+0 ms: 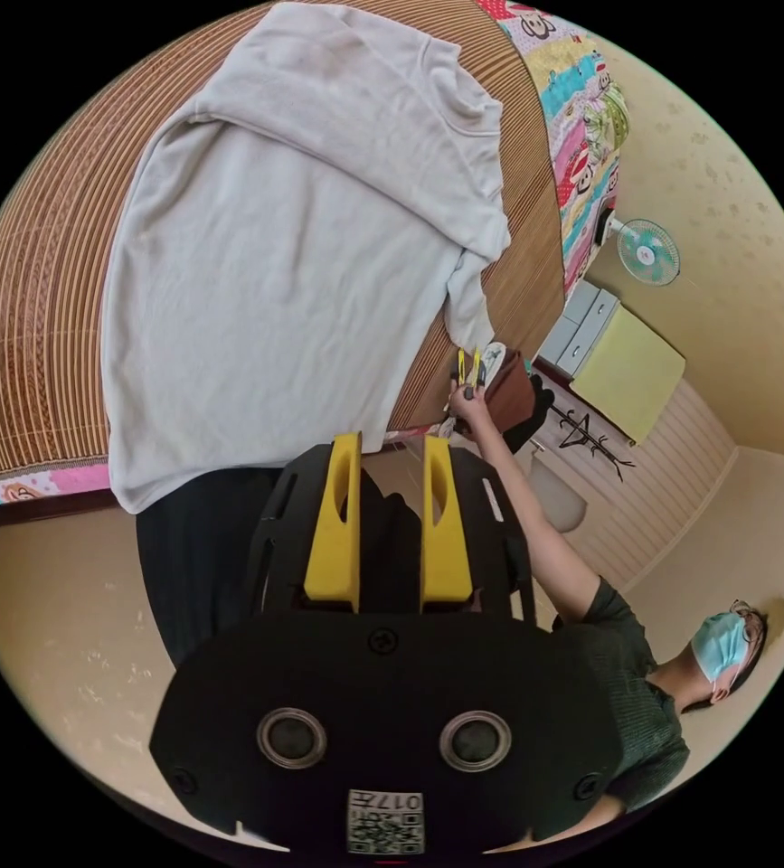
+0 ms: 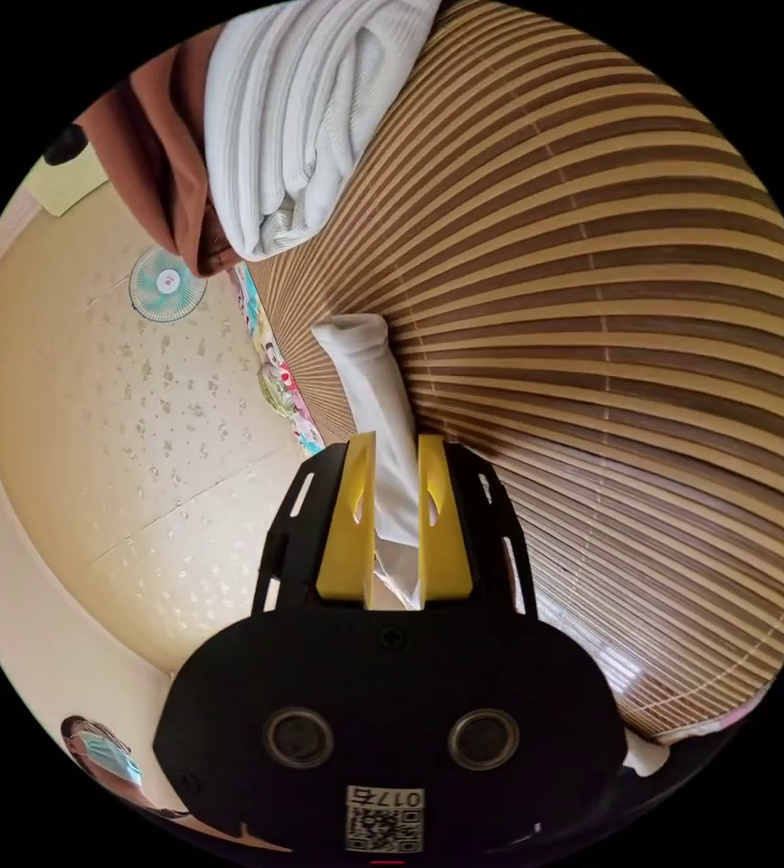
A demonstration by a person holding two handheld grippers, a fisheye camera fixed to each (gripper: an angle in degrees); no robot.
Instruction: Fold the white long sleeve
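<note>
The white long sleeve shirt [image 1: 292, 244] lies spread flat on a bamboo mat [image 1: 39, 298] over a bed. Its hem hangs past the bed edge near my left gripper [image 1: 392, 443], which is open with nothing between its yellow jaws. One sleeve [image 1: 468, 303] runs off the shirt's right side to the mat's edge. There a hand holds my right gripper [image 1: 468, 366]. In the right gripper view, that sleeve [image 2: 369, 380] stretches across the mat [image 2: 609, 362] and passes between both jaws of my right gripper [image 2: 396, 443], which is shut on it.
A folded white cloth [image 2: 292, 117] and a brown cloth [image 2: 174, 181] lie on the mat past the sleeve. A patterned bedsheet [image 1: 581, 136] edges the bed. A fan [image 1: 647, 251], a drawer cabinet [image 1: 622, 366] and a coat rack [image 1: 590, 434] stand on the floor. The person [image 1: 627, 669] stands beside the bed.
</note>
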